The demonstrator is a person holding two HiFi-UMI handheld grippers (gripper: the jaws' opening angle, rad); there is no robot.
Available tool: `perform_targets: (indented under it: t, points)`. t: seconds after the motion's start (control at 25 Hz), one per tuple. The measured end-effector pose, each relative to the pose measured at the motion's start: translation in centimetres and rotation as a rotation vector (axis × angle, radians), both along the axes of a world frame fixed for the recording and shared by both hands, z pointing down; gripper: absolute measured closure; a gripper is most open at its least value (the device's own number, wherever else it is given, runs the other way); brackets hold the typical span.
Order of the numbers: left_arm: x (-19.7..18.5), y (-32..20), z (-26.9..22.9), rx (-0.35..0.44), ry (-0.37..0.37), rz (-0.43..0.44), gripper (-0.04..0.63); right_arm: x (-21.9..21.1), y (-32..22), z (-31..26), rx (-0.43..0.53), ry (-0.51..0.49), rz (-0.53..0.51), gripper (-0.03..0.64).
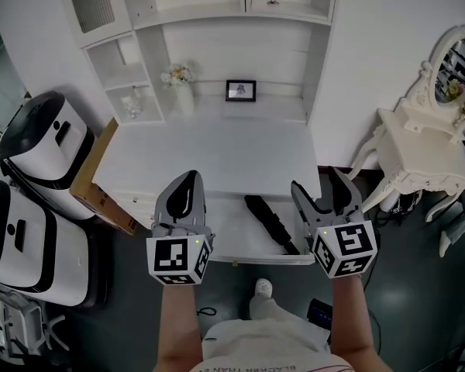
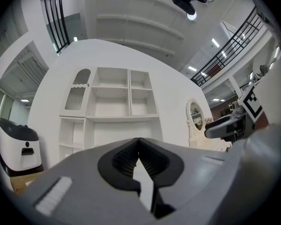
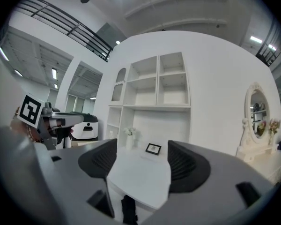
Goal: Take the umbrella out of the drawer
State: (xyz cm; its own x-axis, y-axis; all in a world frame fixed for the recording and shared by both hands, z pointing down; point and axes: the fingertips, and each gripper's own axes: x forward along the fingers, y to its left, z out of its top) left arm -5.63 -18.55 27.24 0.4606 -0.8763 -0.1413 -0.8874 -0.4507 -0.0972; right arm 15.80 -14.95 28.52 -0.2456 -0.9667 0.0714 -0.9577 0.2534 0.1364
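A folded black umbrella lies slantwise in the open white drawer under the desk top. My right gripper hovers over the drawer's right end, just right of the umbrella, with its jaws wide open and nothing between them. In the right gripper view the umbrella shows low down, below the open jaws of the right gripper. My left gripper is over the drawer's left part, shut and empty; its jaws meet in the left gripper view.
On the desk's back stand a vase of flowers and a small picture frame. White shelves rise behind. Two white machines and a cardboard box stand at left, a white vanity table with mirror at right.
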Motion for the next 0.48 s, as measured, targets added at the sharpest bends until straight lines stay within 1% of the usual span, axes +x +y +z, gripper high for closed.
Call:
perform_targets:
  t: [0.48]
  points:
    - [1.7, -9.1, 0.9, -0.032, -0.001, -0.091, 0.588, 2.6, -10.3, 1.5, -0.05, 0.011, -0.073, 0.305]
